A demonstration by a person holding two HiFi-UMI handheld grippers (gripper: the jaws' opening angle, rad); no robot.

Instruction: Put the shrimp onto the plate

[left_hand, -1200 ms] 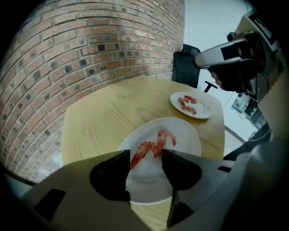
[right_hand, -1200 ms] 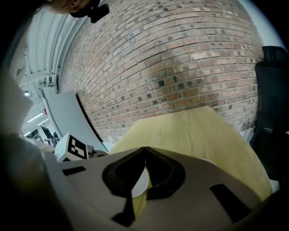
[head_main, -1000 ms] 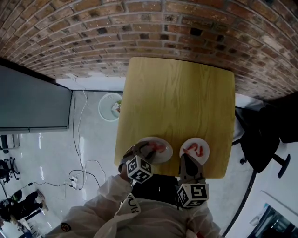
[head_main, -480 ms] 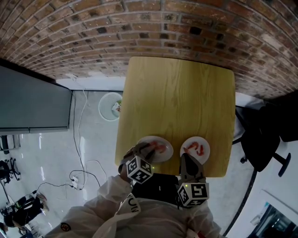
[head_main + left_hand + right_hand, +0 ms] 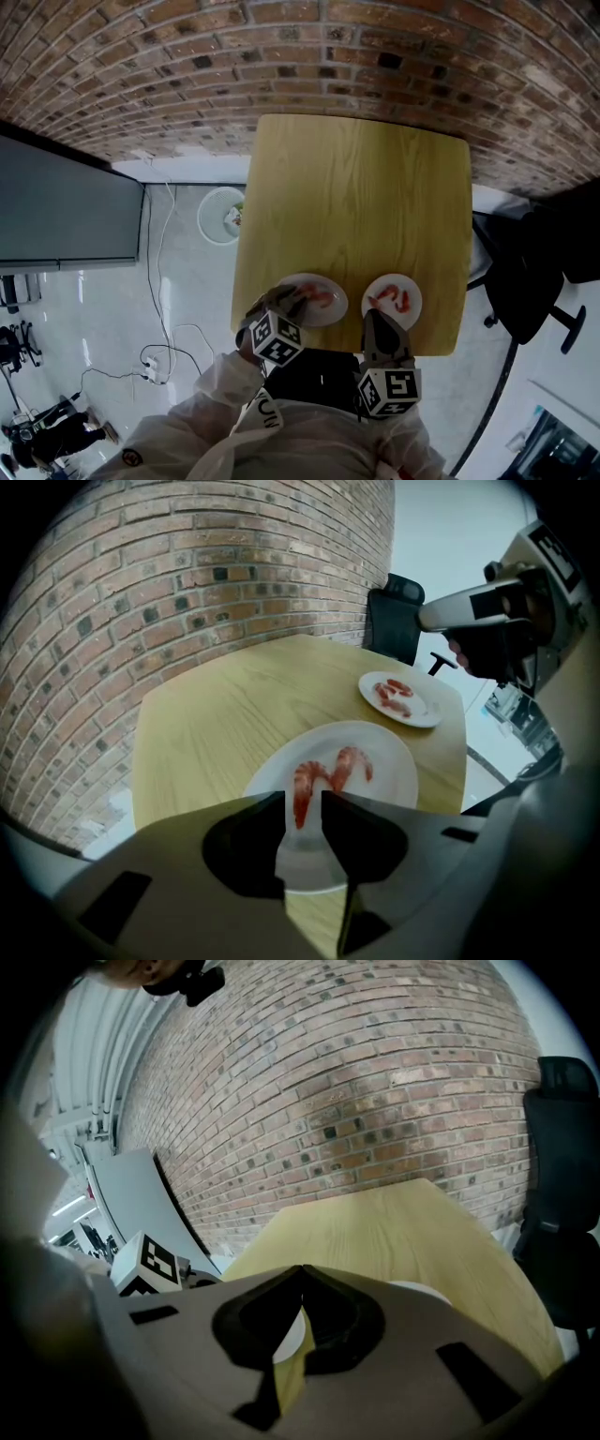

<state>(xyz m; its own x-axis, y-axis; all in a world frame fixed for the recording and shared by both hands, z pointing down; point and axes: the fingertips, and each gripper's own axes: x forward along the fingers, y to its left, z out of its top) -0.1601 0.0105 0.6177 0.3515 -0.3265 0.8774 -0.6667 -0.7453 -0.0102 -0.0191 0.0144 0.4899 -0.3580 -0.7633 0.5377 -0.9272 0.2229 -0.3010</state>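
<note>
Two white plates stand near the table's front edge. The left plate (image 5: 328, 311) (image 5: 394, 771) carries two red shrimp; the left one (image 5: 302, 785) reaches tail-first into my left gripper (image 5: 303, 804) (image 5: 292, 302). Its jaws are closing on either side of that tail, with a small gap still showing on each side. The other shrimp (image 5: 349, 761) lies beside it. The right plate (image 5: 412, 305) (image 5: 427, 710) holds more shrimp (image 5: 392, 300) (image 5: 394, 694). My right gripper (image 5: 373, 319) (image 5: 300, 1274) hovers just in front of the right plate, shut and holding nothing.
The wooden table (image 5: 361, 197) backs onto a curved brick wall (image 5: 281, 56). A black office chair (image 5: 534, 272) (image 5: 398, 611) stands at the table's right. On the floor to the left are a white bin (image 5: 222, 216) and cables (image 5: 155, 356).
The left gripper has edged a little to the left over the left plate. The right gripper and both plates have stayed put.
</note>
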